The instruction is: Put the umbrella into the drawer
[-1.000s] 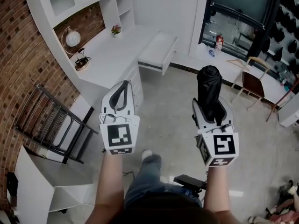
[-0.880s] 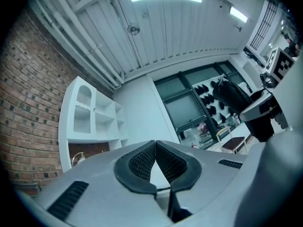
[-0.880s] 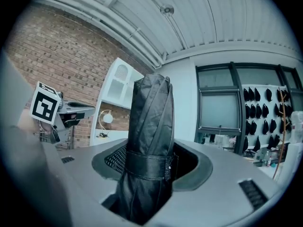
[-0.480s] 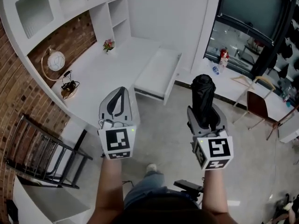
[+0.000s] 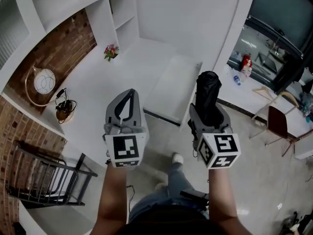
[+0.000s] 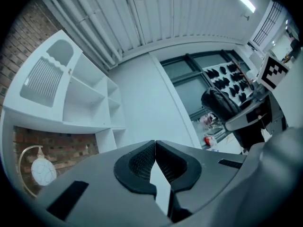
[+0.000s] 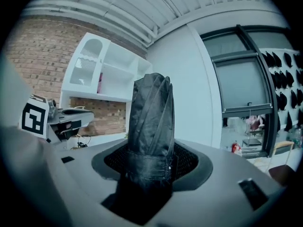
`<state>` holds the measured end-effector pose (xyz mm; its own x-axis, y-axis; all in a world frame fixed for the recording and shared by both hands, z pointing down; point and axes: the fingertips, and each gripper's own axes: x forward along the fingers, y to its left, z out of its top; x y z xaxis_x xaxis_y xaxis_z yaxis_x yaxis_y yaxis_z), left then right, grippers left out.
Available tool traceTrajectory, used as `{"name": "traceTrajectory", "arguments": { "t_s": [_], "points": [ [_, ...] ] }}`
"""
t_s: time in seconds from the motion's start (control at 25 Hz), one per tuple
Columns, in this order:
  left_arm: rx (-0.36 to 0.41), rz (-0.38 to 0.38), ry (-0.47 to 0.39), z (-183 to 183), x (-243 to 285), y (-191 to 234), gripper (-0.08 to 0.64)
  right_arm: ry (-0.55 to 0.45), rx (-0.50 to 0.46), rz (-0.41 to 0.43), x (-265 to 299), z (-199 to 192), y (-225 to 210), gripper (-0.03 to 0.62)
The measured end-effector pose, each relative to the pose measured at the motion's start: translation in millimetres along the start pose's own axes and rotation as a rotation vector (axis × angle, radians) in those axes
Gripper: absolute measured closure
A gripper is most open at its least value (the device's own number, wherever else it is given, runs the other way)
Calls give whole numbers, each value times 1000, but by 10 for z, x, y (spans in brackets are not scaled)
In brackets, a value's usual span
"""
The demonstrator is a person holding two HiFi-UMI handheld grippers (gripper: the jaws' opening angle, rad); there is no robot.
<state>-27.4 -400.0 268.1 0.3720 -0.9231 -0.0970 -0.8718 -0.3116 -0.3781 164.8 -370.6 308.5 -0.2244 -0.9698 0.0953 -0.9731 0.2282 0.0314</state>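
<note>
A folded black umbrella point(image 5: 207, 94) sticks out forward from my right gripper point(image 5: 209, 112), whose jaws are shut on it; the right gripper view shows the pads clamped round its strapped part point(image 7: 150, 126). My left gripper point(image 5: 128, 102) is shut with nothing between its pads, and in the left gripper view its jaws point(image 6: 155, 161) meet. An open white drawer point(image 5: 172, 89) juts from the white desk point(image 5: 120, 77) just ahead of both grippers, between them in the head view.
White shelving point(image 5: 120, 13) and a brick wall point(image 5: 58, 48) stand behind the desk, which carries a round lamp point(image 5: 44, 81), a small cabled item point(image 5: 64, 110) and a flower pot point(image 5: 111, 52). A black metal chair point(image 5: 44, 180) is lower left, a brown chair point(image 5: 279, 124) at right. My feet point(image 5: 176, 158) are below.
Both grippers have travelled toward the desk; the open drawer and desk now sit much closer, right in front of the grippers. The umbrella stays clamped in the right gripper.
</note>
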Motion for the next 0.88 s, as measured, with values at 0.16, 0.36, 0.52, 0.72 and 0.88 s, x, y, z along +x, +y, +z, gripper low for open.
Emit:
{"name": "traceTrajectory", "arguments": {
  "t_s": [0.16,0.36,0.52,0.72,0.88],
  "points": [
    [0,-3,41,-297,546,38,557,27,76,36,788,-149,-176,347],
    [18,2,104,-618,1476,142,557,102,200,72,1954,-505,-486,347],
    [-33,0,175,-876,2220,191,557,240,333,106,2900,-1057,-784,347],
    [-34,-5,250,-1247,2933,135,557,435,456,74,3811,-1917,-1108,345],
    [-56,8,317,-1513,3249,116,557,639,505,43,4224,-2686,-1212,342]
  ]
}}
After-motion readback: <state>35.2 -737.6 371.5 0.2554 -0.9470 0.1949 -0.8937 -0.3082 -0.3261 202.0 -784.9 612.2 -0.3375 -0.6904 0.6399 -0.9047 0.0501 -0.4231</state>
